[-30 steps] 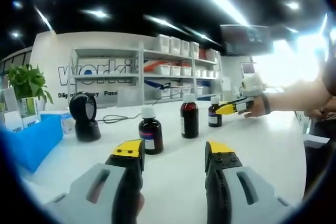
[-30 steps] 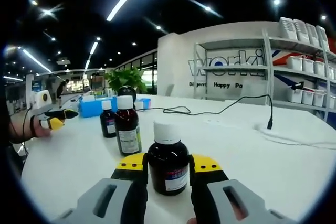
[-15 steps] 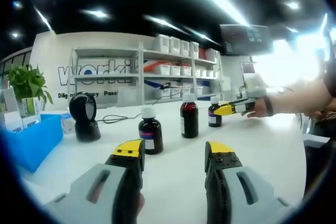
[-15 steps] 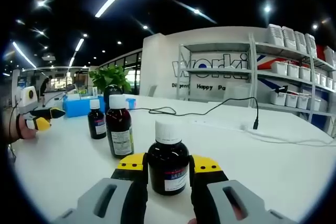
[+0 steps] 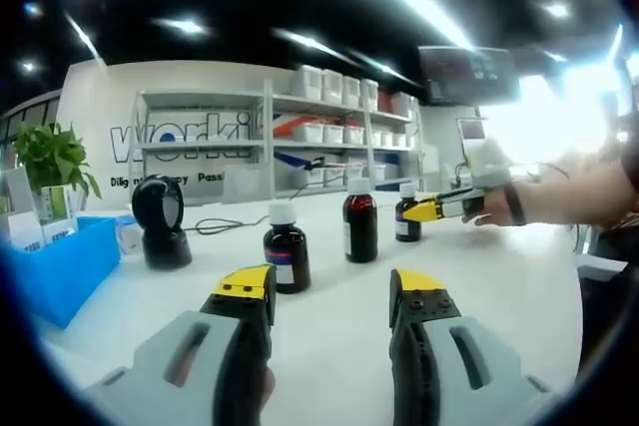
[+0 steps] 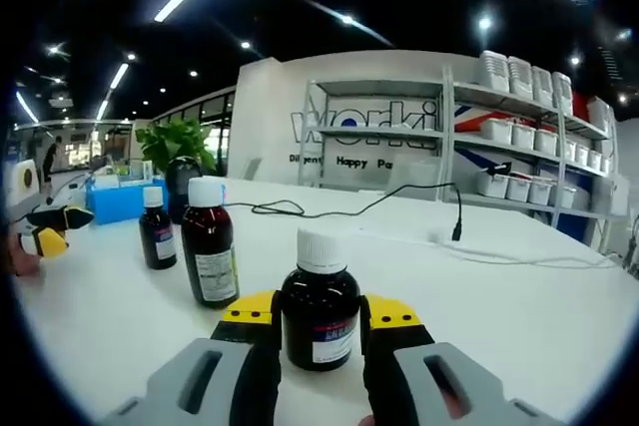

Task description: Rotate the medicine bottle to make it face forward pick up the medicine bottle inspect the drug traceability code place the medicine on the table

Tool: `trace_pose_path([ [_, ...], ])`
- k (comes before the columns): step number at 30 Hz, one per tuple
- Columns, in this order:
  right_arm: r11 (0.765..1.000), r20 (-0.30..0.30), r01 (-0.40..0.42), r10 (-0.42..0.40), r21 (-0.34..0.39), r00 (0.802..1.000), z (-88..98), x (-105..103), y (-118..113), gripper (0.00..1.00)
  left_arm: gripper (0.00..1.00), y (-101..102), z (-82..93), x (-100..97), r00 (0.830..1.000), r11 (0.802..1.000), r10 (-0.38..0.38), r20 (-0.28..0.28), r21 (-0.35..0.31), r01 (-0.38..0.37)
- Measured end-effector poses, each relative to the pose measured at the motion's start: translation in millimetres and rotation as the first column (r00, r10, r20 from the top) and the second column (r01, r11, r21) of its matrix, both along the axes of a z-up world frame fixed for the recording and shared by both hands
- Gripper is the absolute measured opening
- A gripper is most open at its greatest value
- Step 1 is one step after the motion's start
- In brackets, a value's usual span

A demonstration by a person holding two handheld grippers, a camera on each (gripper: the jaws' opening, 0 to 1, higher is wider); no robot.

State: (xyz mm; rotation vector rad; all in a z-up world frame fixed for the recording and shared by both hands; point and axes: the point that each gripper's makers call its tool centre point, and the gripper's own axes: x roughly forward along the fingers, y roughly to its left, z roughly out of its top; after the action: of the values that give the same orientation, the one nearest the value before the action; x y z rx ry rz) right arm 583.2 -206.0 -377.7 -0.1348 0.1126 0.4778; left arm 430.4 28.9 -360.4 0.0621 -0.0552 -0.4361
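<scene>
My right gripper (image 6: 319, 310) is shut on a dark brown medicine bottle (image 6: 319, 331) with a white cap, its white label turned toward the camera. In the left gripper view the same bottle (image 5: 406, 217) stands at the far right of a row, with the right gripper (image 5: 431, 210) closed around it and a hand behind. Two more brown bottles, a tall one (image 5: 360, 225) and a short one (image 5: 287, 257), stand on the white table (image 5: 499, 286). My left gripper (image 5: 331, 284) hovers open over the table, well short of the short bottle.
A black scanner (image 5: 161, 222) and a blue bin (image 5: 62, 268) sit at the left, with a plant (image 5: 55, 157) behind. A black cable (image 6: 399, 209) runs across the table. Shelves (image 6: 519, 137) line the back wall. The left gripper (image 6: 45, 231) appears at the left edge.
The right gripper view has swung: the shelves and the other two bottles drifted left while the held bottle stayed in the jaws. The left gripper has not moved.
</scene>
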Motion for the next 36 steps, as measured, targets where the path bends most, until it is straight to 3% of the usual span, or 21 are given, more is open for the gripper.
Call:
trace_pose_path([
  [12,0.979,0.034,0.204,-0.204,-0.017,0.978,0.4,-0.7,1.0,0.27,0.36,-1.1,0.5,-0.5,1.0,1.0,-0.001,0.002,0.001,0.001],
  [18,0.975,0.048,0.223,-0.221,-0.021,0.974,-0.4,-1.2,0.5,0.27,0.36,-1.4,0.6,-1.1,1.0,1.0,-0.003,0.002,0.001,0.003],
  [24,0.98,0.055,0.195,-0.193,-0.041,0.98,-1.6,-1.9,1.2,0.28,0.36,-0.7,0.4,-0.6,1.0,1.0,-0.002,0.003,0.001,0.002],
  [28,0.991,0.022,0.13,-0.131,0.04,0.991,0.7,-3.7,3.5,0.32,0.36,-0.6,0.4,-0.5,1.0,1.0,-0.003,0.003,0.0,0.003],
  [32,0.998,0.031,0.054,-0.054,0.017,0.998,2.2,-5.4,6.6,0.37,0.36,-0.8,0.1,-0.5,1.0,1.0,-0.003,0.002,0.002,0.003],
  [36,0.999,0.03,0.03,-0.03,-0.02,0.999,2.2,-6.3,5.7,0.36,0.36,-1.0,0.5,-0.8,1.0,1.0,-0.003,0.004,0.001,0.003],
])
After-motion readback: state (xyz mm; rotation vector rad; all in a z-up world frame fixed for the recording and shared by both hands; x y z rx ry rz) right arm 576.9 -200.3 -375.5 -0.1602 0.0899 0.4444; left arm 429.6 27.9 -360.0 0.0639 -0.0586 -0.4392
